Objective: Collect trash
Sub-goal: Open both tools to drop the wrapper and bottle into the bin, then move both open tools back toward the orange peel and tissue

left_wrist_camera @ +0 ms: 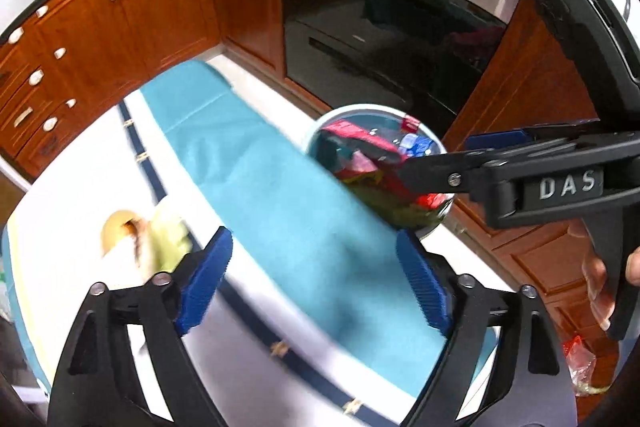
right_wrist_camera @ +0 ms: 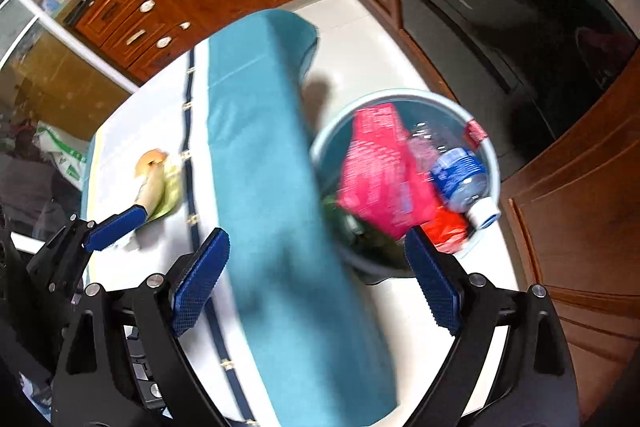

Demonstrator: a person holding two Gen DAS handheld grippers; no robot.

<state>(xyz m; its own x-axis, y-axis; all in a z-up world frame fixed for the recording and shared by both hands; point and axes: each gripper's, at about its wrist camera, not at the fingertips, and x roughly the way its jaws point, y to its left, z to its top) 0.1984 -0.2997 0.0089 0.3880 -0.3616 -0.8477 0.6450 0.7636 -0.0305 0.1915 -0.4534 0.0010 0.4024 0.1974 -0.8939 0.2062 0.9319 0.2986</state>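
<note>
Both claws released, nothing between the pads: left gripper (left_wrist_camera: 310, 285) over the teal cloth (left_wrist_camera: 256, 163), right gripper (right_wrist_camera: 316, 281) above cloth and bin (right_wrist_camera: 494, 163). Bin on the floor beside the table (left_wrist_camera: 72, 187), holding a red packet (right_wrist_camera: 378, 171) and a bottle (right_wrist_camera: 464, 183). Peel scraps (left_wrist_camera: 148, 239) left on the table, beside the left gripper.

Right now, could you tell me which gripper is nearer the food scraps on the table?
Left. The left gripper hangs open right beside the food scraps; the right gripper is over the teal cloth, towards the bin.
</note>
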